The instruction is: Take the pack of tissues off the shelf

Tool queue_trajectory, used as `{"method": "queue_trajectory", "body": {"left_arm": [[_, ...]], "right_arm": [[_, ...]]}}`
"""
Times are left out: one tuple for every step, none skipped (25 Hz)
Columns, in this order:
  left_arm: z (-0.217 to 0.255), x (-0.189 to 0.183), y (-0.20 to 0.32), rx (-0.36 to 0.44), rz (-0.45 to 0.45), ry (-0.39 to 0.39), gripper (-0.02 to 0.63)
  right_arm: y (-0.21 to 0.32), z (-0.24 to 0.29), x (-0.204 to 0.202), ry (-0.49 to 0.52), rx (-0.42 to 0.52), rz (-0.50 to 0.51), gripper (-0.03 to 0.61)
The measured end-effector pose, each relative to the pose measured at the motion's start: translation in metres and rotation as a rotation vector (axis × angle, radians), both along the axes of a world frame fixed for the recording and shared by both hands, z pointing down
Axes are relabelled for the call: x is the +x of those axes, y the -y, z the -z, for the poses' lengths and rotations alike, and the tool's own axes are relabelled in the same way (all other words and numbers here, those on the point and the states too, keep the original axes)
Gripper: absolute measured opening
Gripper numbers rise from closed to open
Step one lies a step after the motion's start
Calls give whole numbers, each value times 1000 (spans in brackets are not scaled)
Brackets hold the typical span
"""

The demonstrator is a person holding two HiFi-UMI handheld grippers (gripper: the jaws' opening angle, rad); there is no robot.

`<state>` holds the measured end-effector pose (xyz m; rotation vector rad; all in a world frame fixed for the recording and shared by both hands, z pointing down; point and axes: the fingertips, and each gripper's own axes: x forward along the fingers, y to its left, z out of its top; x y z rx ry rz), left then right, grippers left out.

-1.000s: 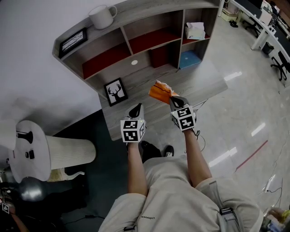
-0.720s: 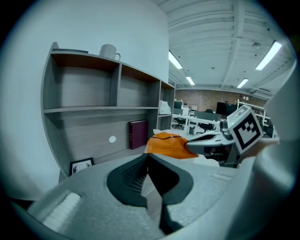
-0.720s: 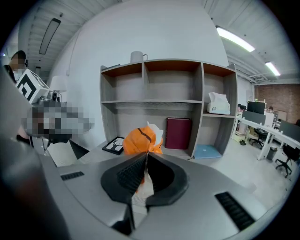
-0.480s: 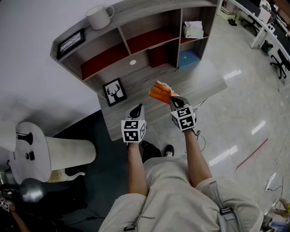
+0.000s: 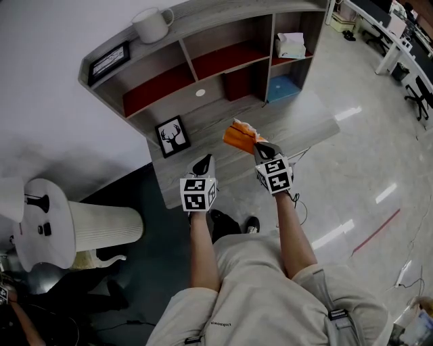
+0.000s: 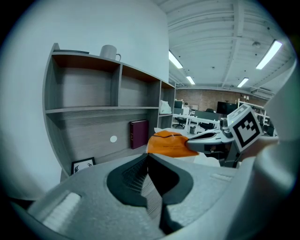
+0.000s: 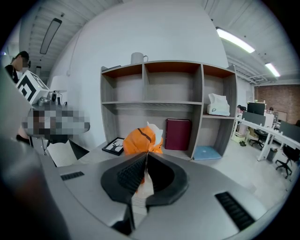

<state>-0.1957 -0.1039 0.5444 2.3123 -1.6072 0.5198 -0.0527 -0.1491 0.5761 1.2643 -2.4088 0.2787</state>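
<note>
Both forearms reach forward: right gripper clamped on the orange plastic tissue pack above the grey wooden desk, left gripper pinched together, empty, glossy office floor alongside.

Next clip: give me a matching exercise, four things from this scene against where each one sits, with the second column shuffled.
Things:
1. white mug
2. orange pack of tissues
3. deer picture
4. white tissue box

Places:
A. upper right compartment
B. on the desk, below the shelves
C. on top of the shelf unit
D. between the jaws of the right gripper

Pairs: 1-C; 2-D; 3-B; 4-A
</note>
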Motion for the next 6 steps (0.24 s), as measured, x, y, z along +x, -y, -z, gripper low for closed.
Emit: {"method": "queue_trajectory", "body": {"left_arm": [[0,0,0,1,0,0,9],[1,0,0,1,-1,1,9],[1,0,1,2,-2,2,9],[1,1,0,2,-3,3,9],[1,1,0,2,-4,3,9],[1,2,0,2,-5,4,9]], "right_arm": [[0,0,-1,0,1,2,23],[1,1,-1,0,2,4,23],[0,2,-1,0,4,5,23],[0,2,-2,0,5,6,23],[0,3,-2,1,7,8,23],[0,4,-2,2,8,9,23]]}}
